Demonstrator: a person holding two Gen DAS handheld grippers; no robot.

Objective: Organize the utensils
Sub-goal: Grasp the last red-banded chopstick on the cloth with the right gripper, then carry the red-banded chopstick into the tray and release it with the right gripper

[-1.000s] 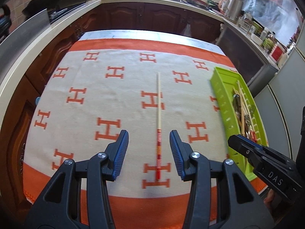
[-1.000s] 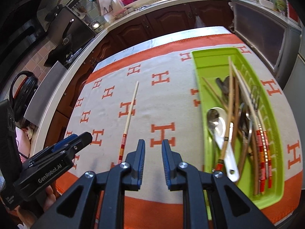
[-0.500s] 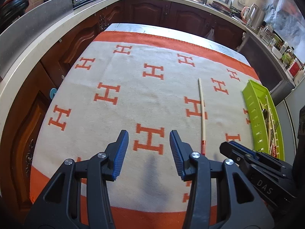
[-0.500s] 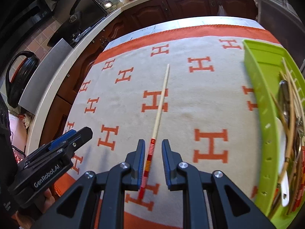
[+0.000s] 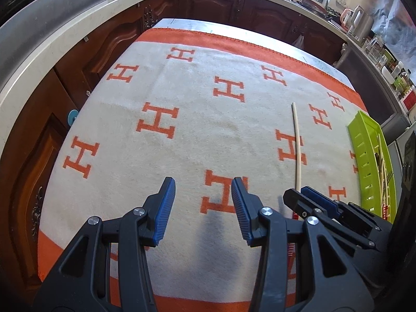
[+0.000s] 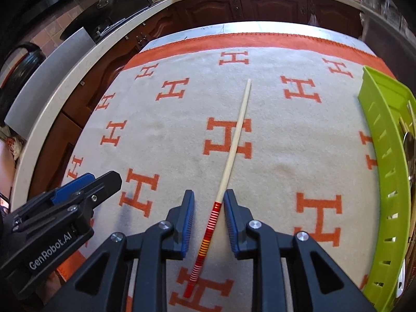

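A single wooden chopstick (image 6: 235, 145) with a red and yellow striped handle lies lengthwise on the white and orange patterned cloth (image 6: 273, 140). My right gripper (image 6: 208, 201) straddles its striped end; its jaws are opening and the pads do not touch the stick. In the left wrist view the chopstick (image 5: 297, 143) lies off to the right, and my left gripper (image 5: 203, 191) hovers open over bare cloth with nothing between its fingers. The right gripper (image 5: 303, 195) shows there at the stick's near end. A lime-green utensil tray (image 6: 382, 135) stands at the right.
The green tray (image 5: 364, 153) holds several utensils, mostly cut off by the frame. Dark wooden cabinets (image 5: 213, 5) and a pale countertop (image 5: 46, 59) surround the table. The cloth's left half (image 5: 156, 119) has nothing on it.
Both grippers moved left across the cloth and lower. The chopstick went from between my left fingers to between my right fingers, whose jaws have widened. The tray slid toward the right edge.
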